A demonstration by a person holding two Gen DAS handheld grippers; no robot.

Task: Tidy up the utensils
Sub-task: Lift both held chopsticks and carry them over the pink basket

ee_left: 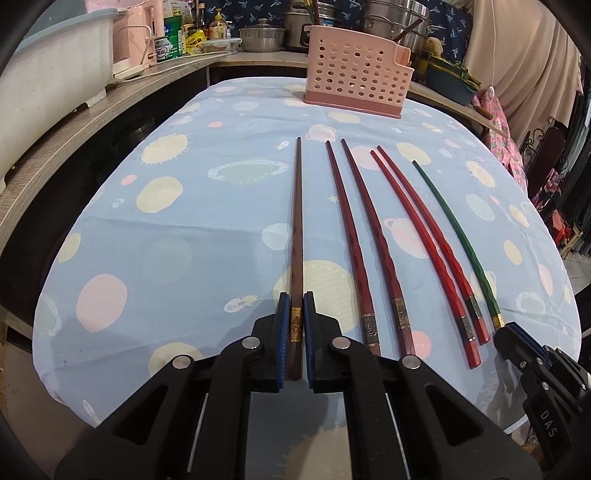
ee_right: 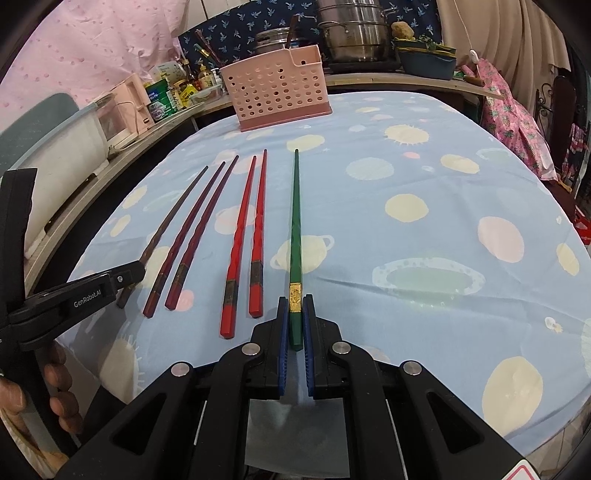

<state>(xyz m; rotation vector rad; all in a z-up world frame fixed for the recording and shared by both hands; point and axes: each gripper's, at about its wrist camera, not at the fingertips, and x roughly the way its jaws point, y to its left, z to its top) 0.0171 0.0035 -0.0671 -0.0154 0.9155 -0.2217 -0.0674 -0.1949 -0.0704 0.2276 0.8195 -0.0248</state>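
Note:
Several chopsticks lie side by side on the blue planet-print tablecloth (ee_left: 184,240). My left gripper (ee_left: 295,299) is shut on the thick end of the brown chopstick (ee_left: 297,221), its blue pads pressing both sides near the gold band. My right gripper (ee_right: 295,301) is shut on the thick end of the green chopstick (ee_right: 295,221), which still rests on the cloth. Between them lie two dark red chopsticks (ee_left: 354,229) and two bright red chopsticks (ee_left: 417,225). A pink perforated utensil holder (ee_left: 358,79) stands at the far side of the table.
A counter behind and to the left carries steel pots (ee_left: 395,18), bottles and jars (ee_left: 192,33), a pink appliance (ee_left: 136,37) and a white basin (ee_left: 48,70). A person's hand (ee_right: 55,387) holds the left tool. Pink cloth (ee_right: 517,122) hangs at the right.

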